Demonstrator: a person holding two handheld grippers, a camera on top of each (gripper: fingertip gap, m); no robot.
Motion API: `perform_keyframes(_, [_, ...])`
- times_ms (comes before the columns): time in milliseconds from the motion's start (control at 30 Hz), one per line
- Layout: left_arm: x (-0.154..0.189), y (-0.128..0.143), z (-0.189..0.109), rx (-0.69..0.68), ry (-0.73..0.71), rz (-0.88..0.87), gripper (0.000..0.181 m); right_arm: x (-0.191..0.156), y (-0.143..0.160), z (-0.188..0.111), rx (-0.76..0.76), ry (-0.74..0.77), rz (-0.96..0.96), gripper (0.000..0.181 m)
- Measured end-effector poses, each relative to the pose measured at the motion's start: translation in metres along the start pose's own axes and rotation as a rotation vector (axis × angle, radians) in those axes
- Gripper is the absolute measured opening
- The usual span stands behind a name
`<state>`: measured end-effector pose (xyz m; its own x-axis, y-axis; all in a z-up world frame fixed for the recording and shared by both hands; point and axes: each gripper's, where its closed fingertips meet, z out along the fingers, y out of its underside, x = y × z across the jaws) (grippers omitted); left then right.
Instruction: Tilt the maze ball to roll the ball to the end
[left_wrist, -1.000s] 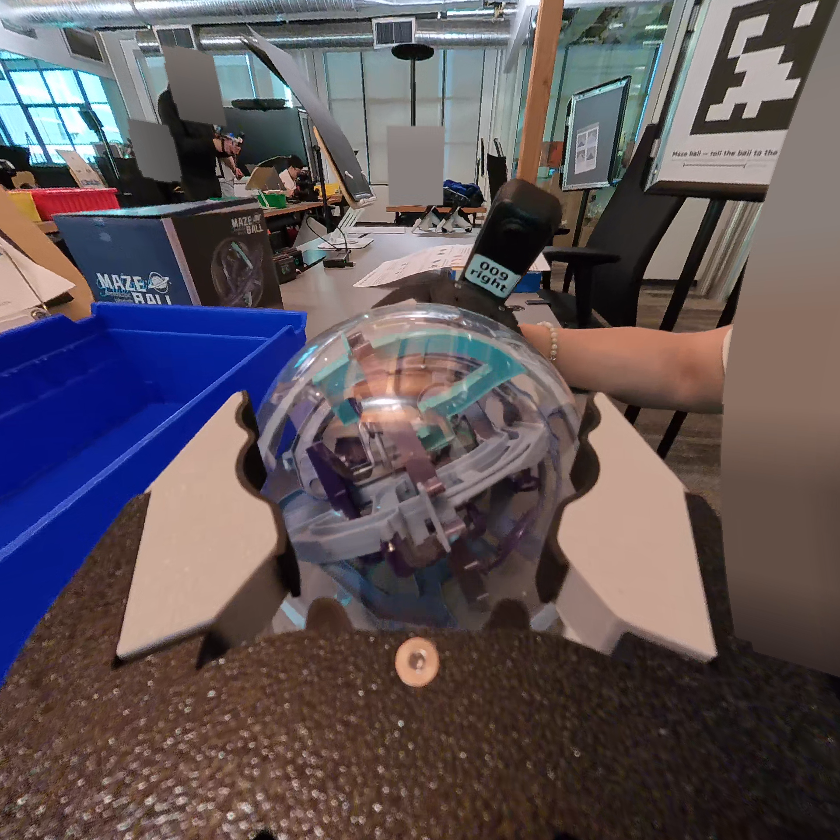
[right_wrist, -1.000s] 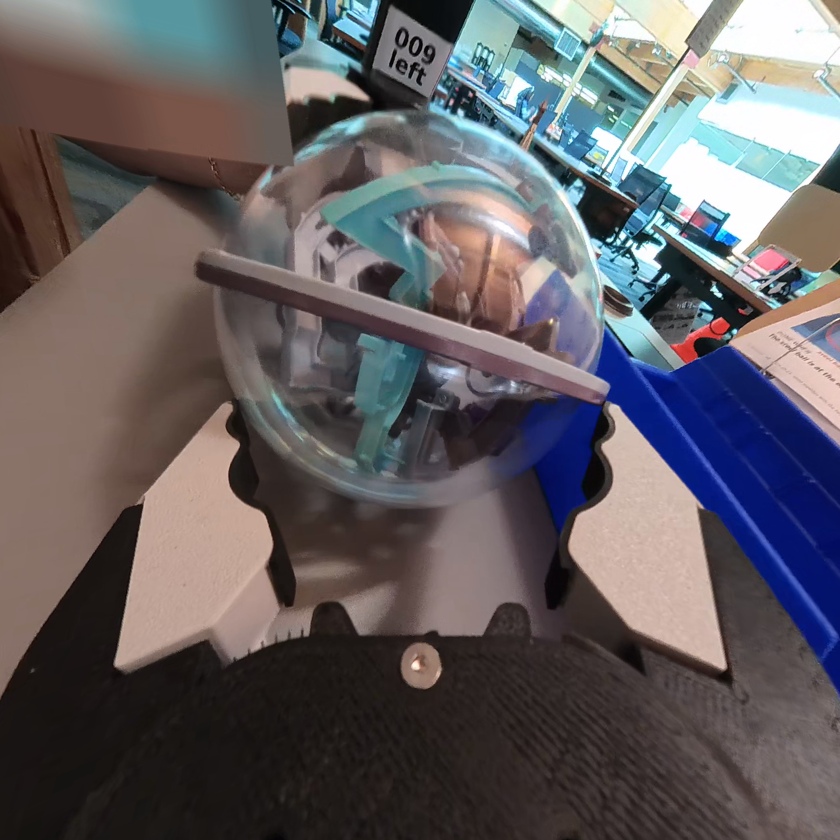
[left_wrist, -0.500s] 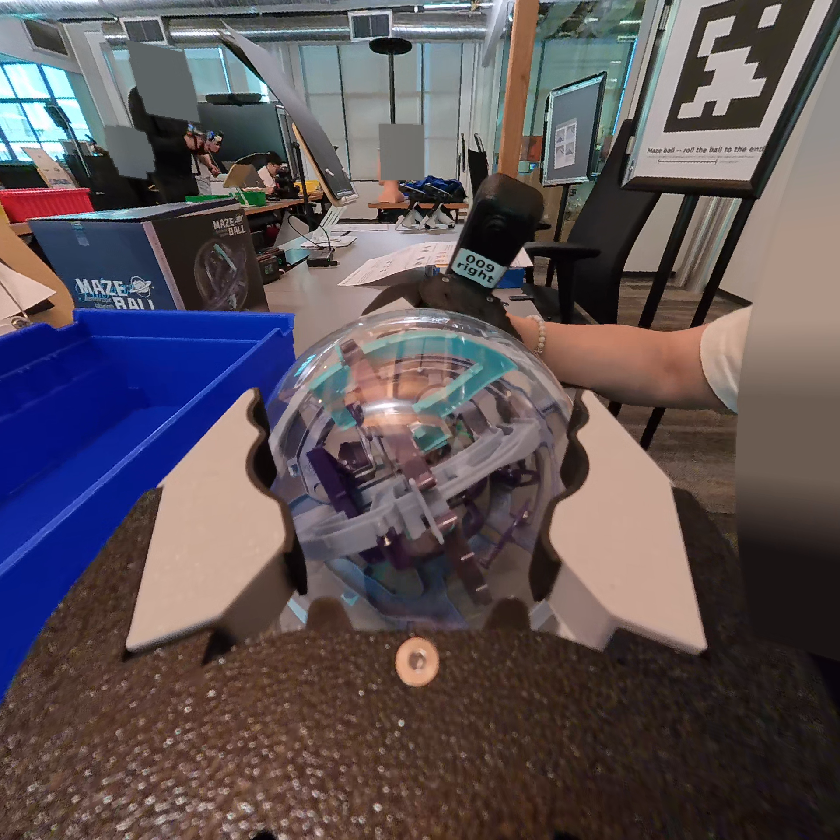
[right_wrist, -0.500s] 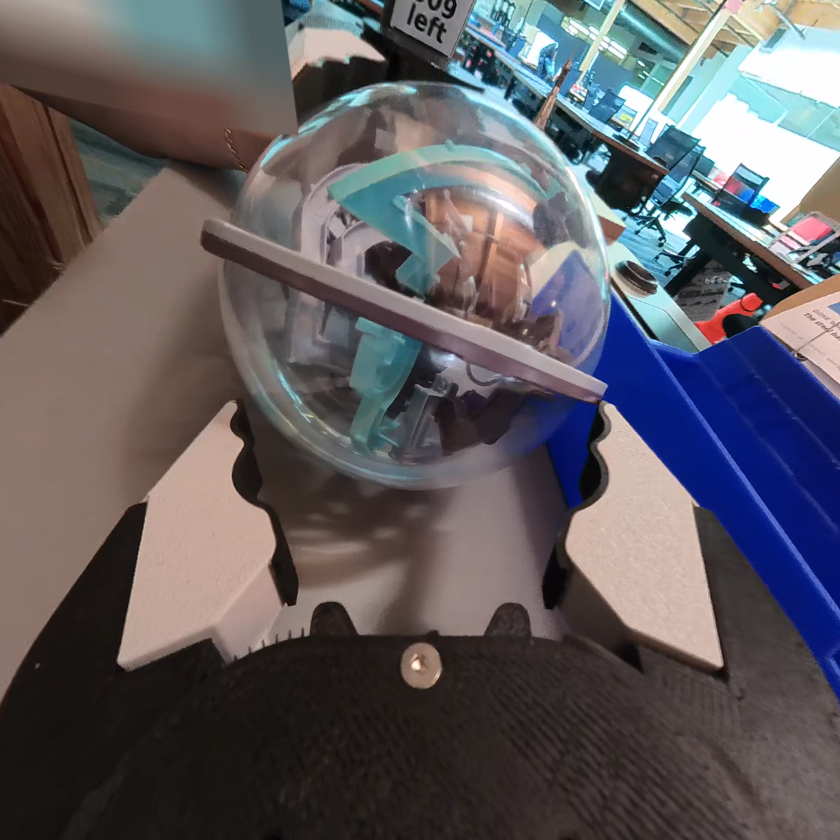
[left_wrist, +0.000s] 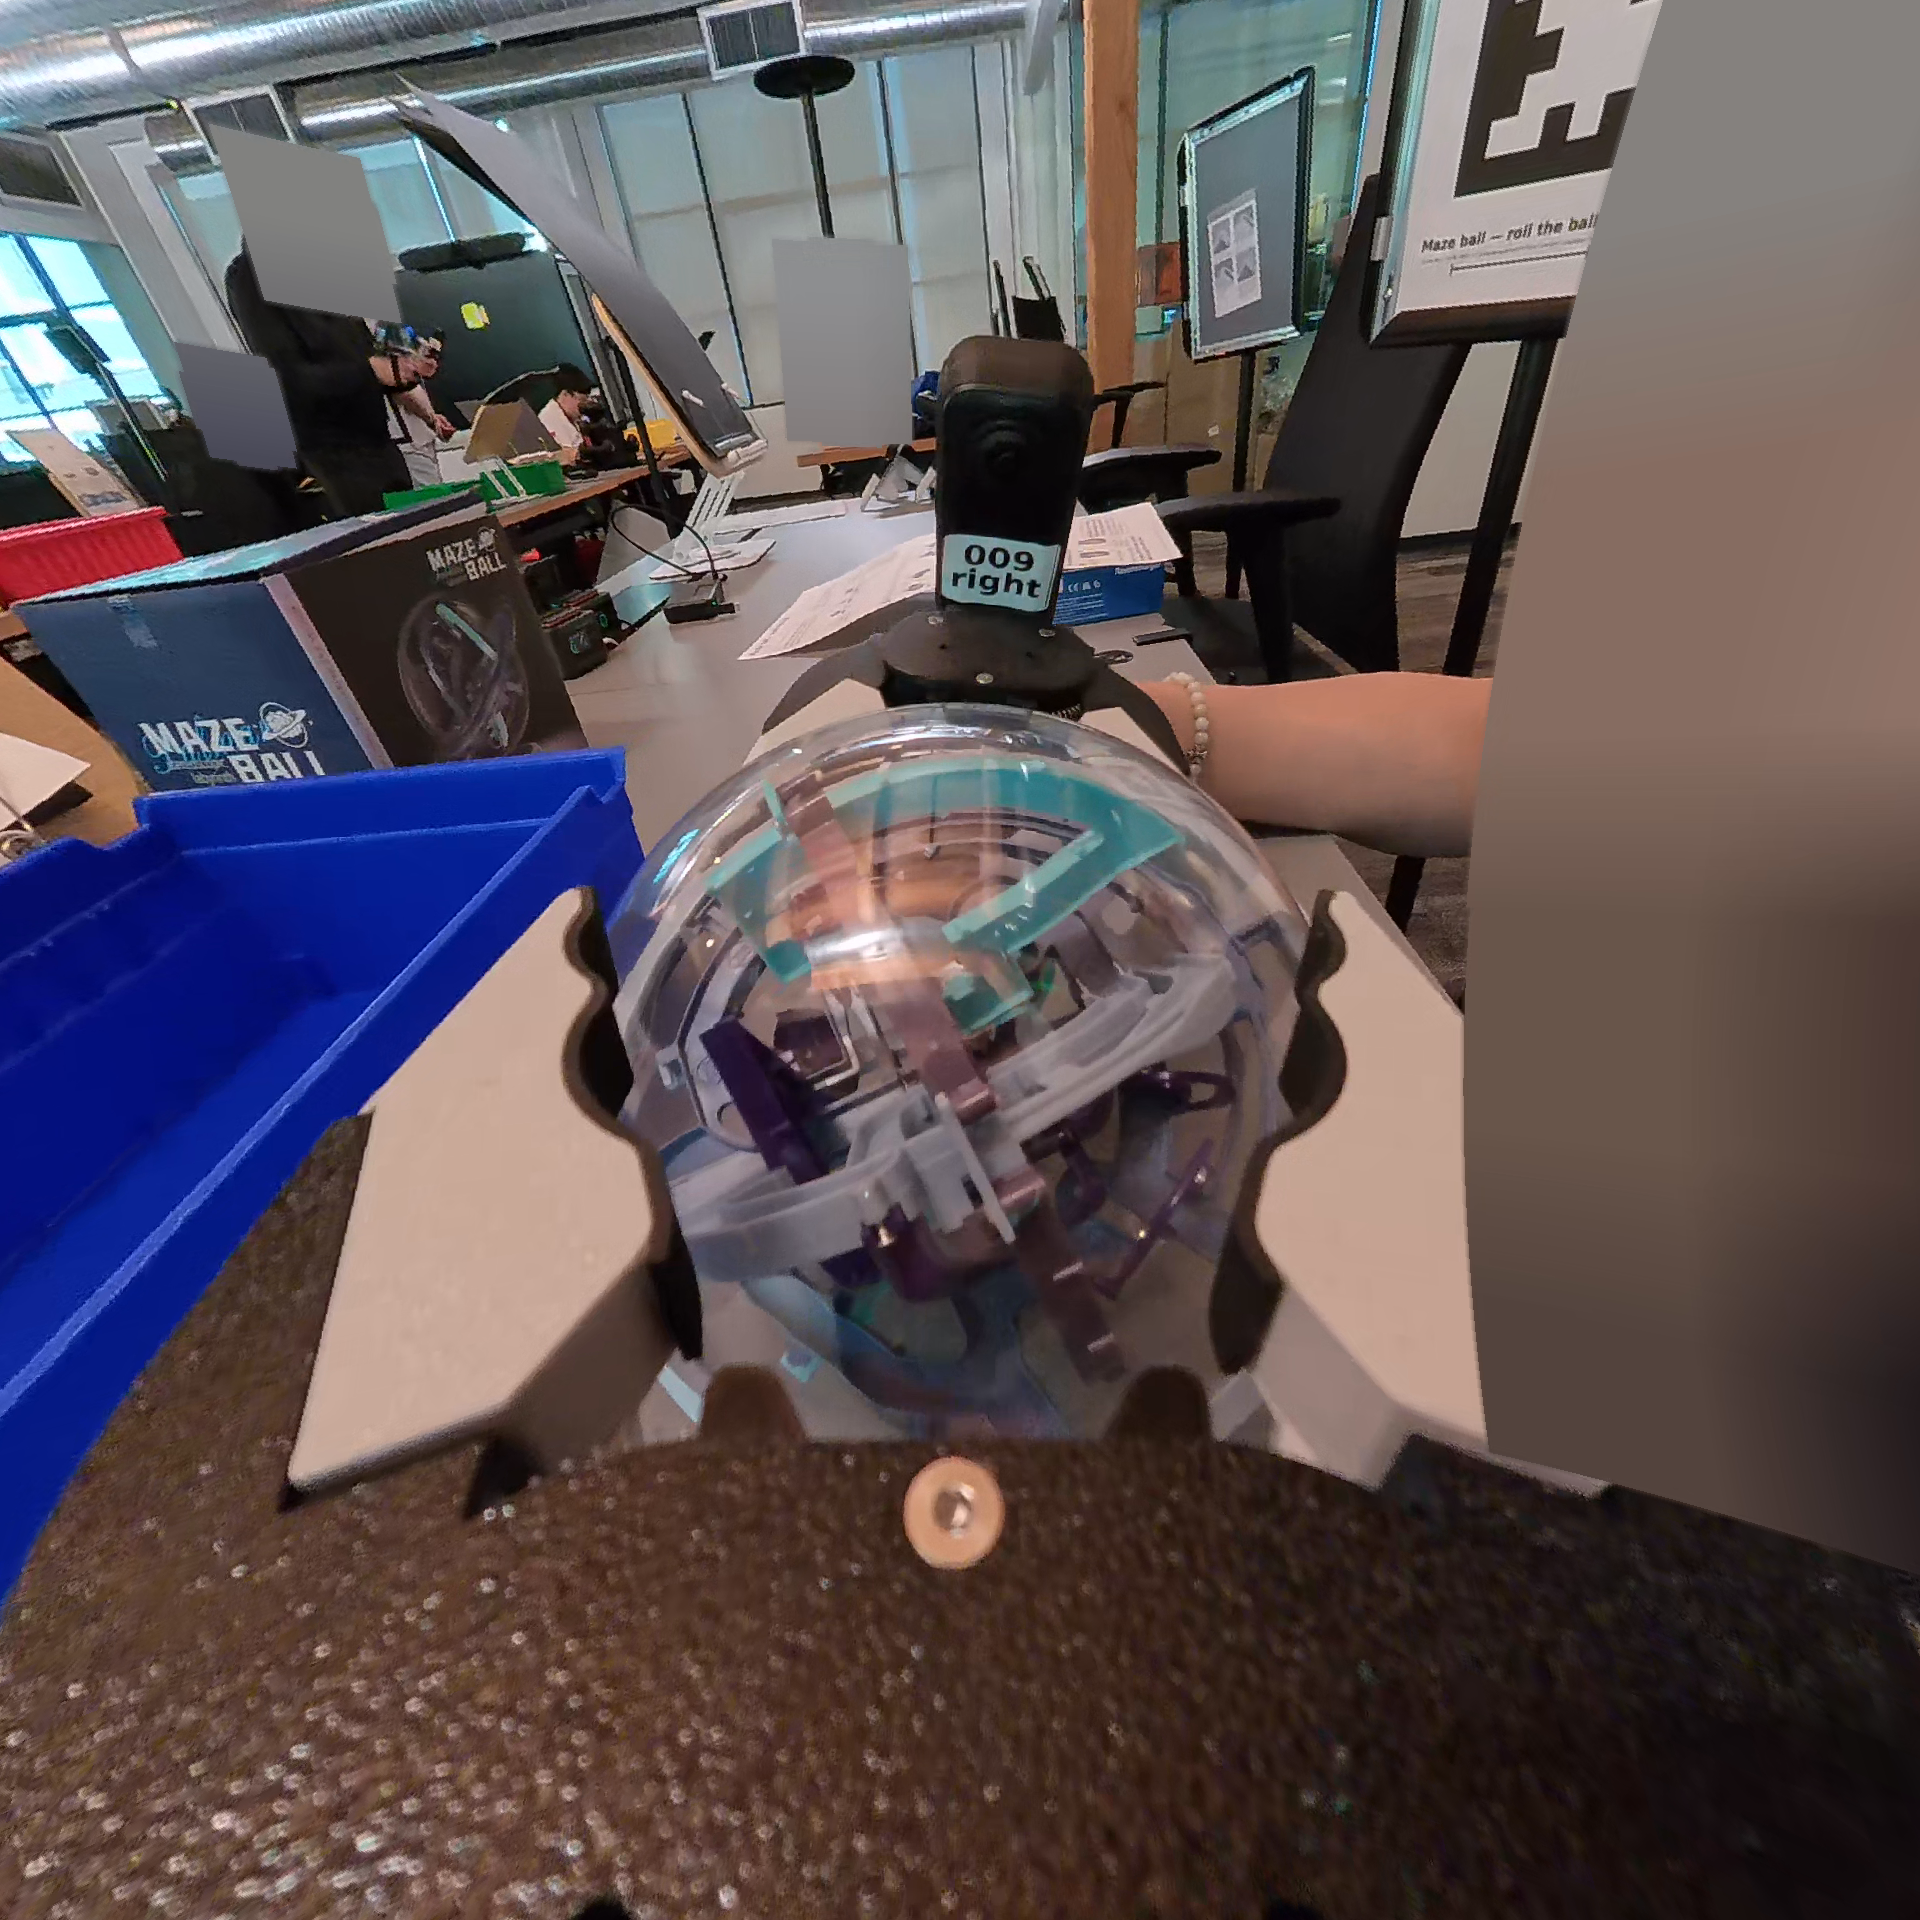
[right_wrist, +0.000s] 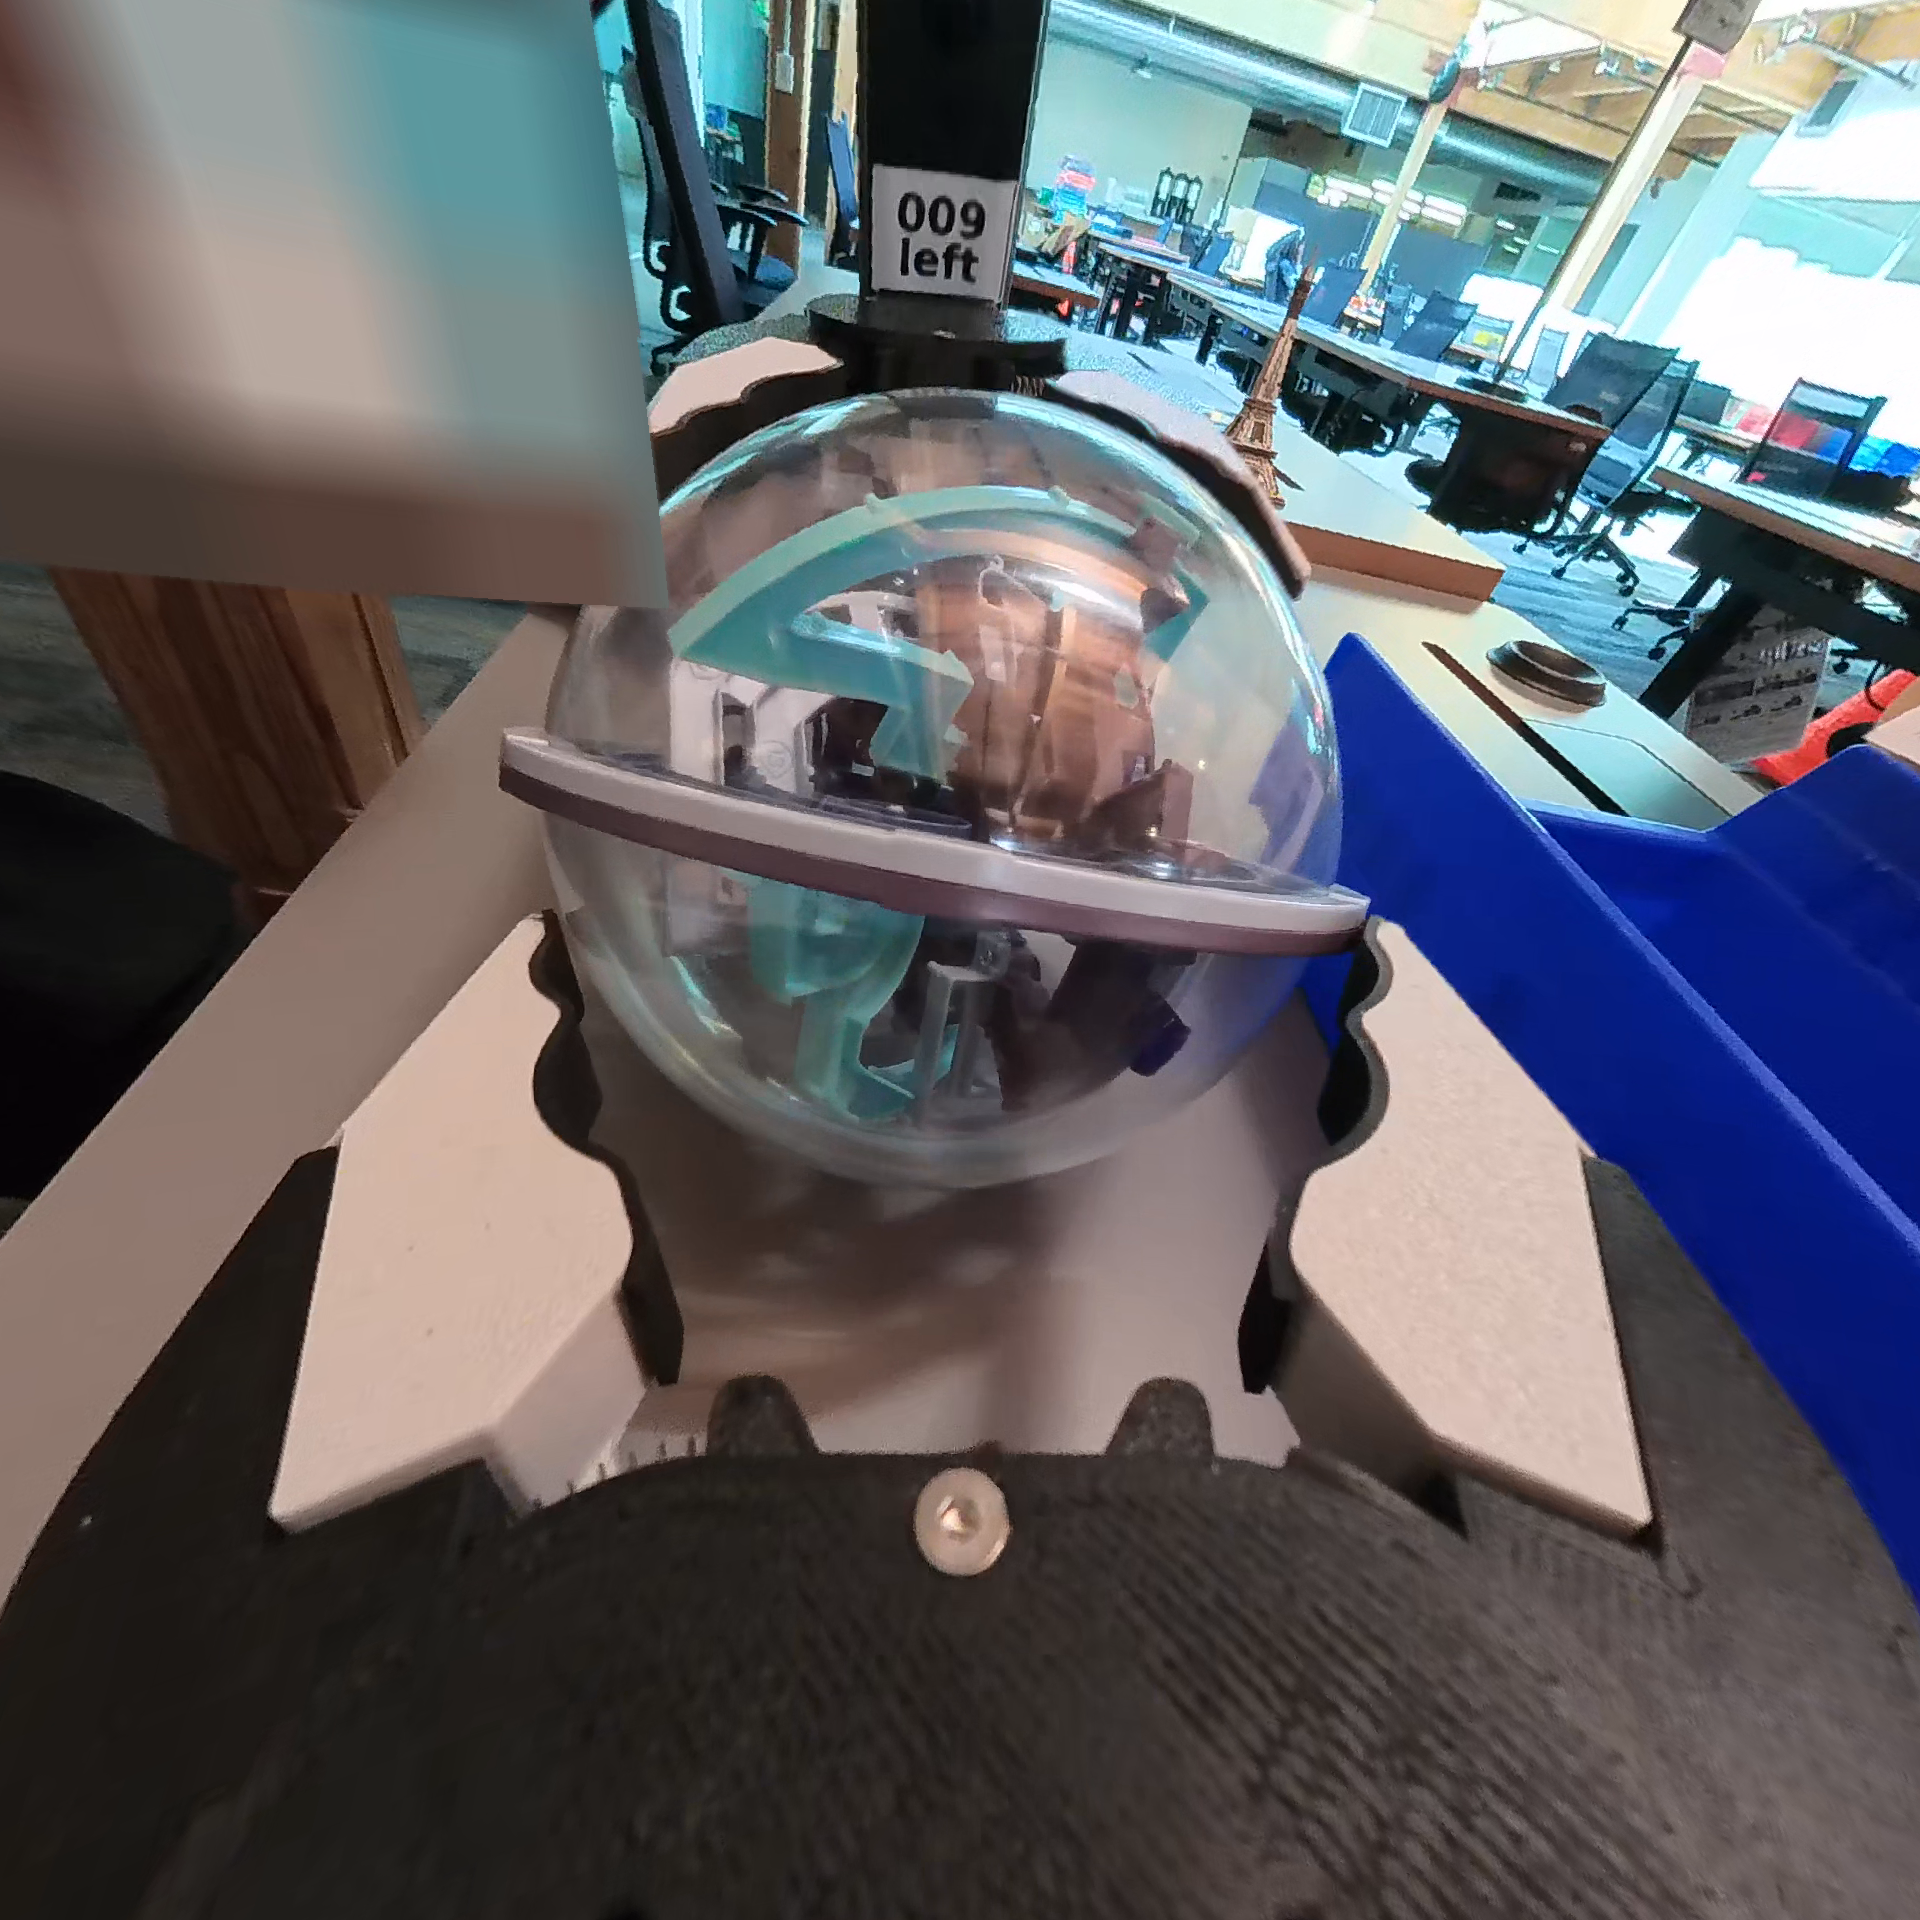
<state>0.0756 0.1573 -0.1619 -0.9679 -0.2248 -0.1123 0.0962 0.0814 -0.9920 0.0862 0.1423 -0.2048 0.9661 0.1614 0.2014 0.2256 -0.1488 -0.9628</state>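
Two grippers — left gripper, right gripper — clamping maze ball (opposite sides)

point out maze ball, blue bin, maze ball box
maze ball (right_wrist: 935, 790), right wrist view, clear shell above its equator ring.
blue bin (left_wrist: 260, 997), left wrist view, inner floor.
maze ball box (left_wrist: 208, 665), left wrist view, blue front face.

Your clear maze ball shows teal, purple and grey tracks; its ring is white; the bin is blue.
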Motion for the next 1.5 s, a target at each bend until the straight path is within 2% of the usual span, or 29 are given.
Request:
perform_keyframes(833, [0.004,0.000,-0.001,-0.010,0.017,0.091,0.126,0.003,0.015,0.008,-0.096,0.081,-0.269,0.145])
perform_keyframes(1233, [0.006,0.000,-0.001,-0.012,0.037,0.097,0.126,-0.002,0.001,0.010,0.008,0.030,-0.103,0.149])
perform_keyframes(1500, [0.005,0.000,0.000,-0.041,0.019,0.035,0.127,-0.002,0.012,0.012,-0.062,0.034,-0.139,0.150])
